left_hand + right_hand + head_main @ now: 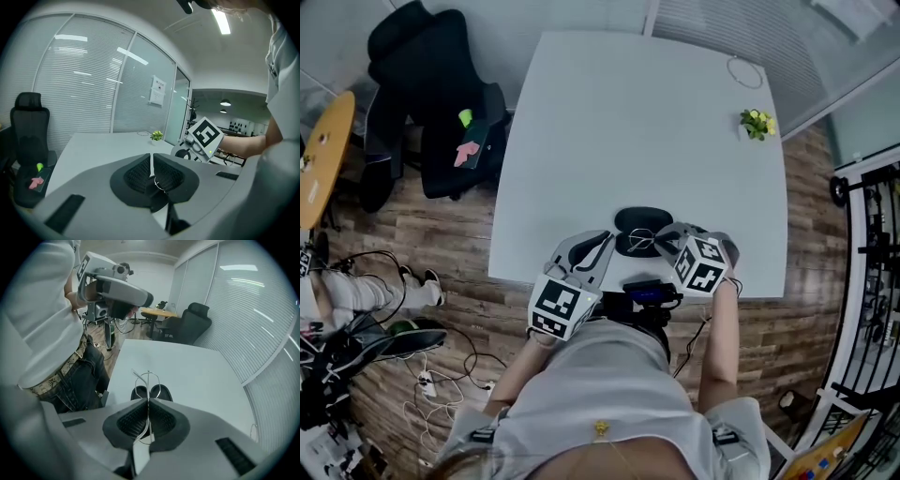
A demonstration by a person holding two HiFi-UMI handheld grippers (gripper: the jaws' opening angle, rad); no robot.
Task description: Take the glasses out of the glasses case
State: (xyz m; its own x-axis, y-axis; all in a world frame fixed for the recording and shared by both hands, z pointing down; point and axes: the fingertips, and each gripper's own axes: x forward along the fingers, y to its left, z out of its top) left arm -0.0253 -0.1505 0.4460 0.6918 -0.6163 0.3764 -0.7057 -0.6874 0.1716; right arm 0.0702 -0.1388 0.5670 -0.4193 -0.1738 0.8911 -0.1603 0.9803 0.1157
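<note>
A black glasses case [642,220] lies open near the front edge of the white table [609,122]. My right gripper [664,236] reaches it from the right, shut on the thin wire frame of the glasses [148,373]. In the right gripper view [148,401] the frame sticks out past the jaws, just above the case's two dark ovals [161,392]. The glasses [643,241] show as faint wires over the case. My left gripper [607,240] sits at the case's left, over the table edge. In the left gripper view [151,158] its jaws are shut with nothing seen past them.
A small potted plant [757,123] and a thin ring [745,72] sit at the table's far right. A black office chair [431,103] stands left of the table, with a round wooden table [323,155] beyond it. Cables lie on the wood floor [441,380].
</note>
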